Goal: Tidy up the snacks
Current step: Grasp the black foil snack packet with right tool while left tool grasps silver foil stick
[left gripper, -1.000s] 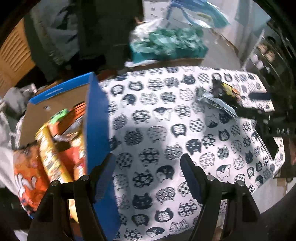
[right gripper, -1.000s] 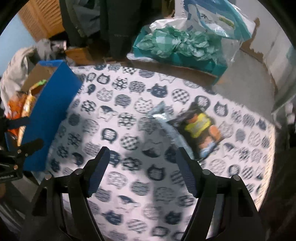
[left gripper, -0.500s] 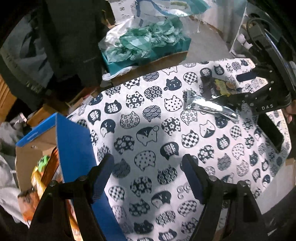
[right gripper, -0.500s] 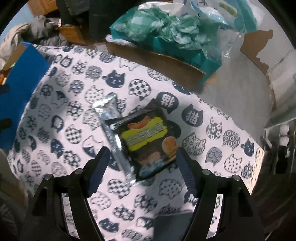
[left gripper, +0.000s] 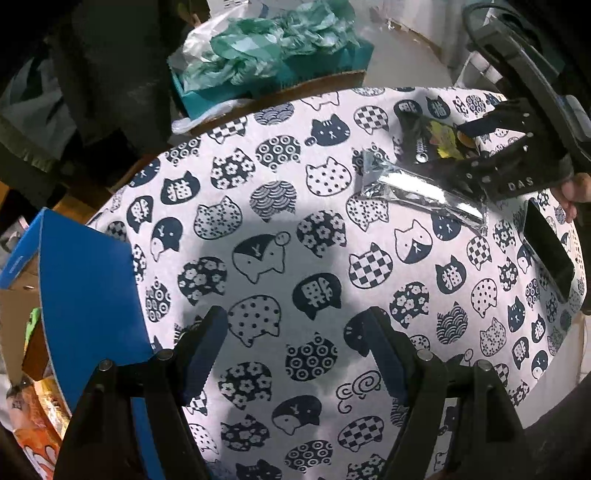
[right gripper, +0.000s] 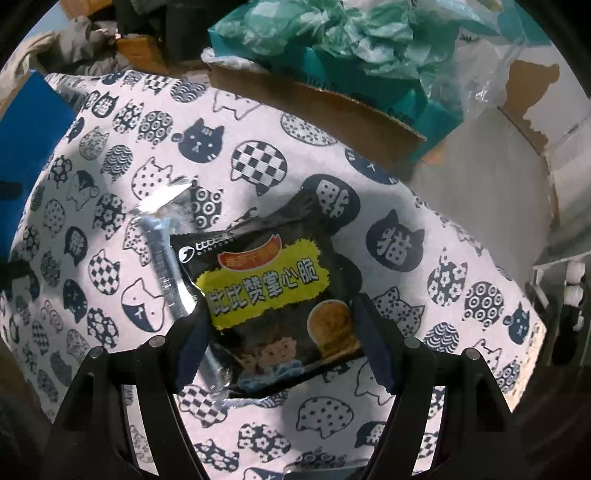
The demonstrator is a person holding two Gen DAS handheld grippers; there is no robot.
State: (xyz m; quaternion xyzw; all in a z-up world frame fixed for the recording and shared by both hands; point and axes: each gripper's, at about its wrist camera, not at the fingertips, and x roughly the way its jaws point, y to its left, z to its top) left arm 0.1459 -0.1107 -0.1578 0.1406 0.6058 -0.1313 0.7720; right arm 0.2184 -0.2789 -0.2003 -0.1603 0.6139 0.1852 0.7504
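The right tool point(right gripper: 280, 343) is hanging low over the counter point(right gripper: 258, 122) with its jaws spread wide, one on each side of a black snack packet point(right gripper: 269, 295) with a yellow label; whether the fingers point(right gripper: 192, 347) are touching the packet's edges cannot be told. The packet is lying flat on the cat-print cloth, and a silver packet point(right gripper: 162, 254) is lying just beside it, on the side toward the blue box point(right gripper: 29, 110), with its near end tucked under the black packet's edge.

The left tool point(left gripper: 295, 350) is hovering released over bare cloth, gripping nothing. Seen from here, the blue box point(left gripper: 88, 295) is standing at the counter's edge just beside the left tool, with orange snack bags point(left gripper: 37, 424) inside it. The silver packet point(left gripper: 417, 188) and the black packet point(left gripper: 424, 140) are lying well apart from the box, across the counter, under the right tool point(left gripper: 491, 147).

Behind the counter, a teal box stuffed with green plastic bags point(right gripper: 332, 33) is sitting.
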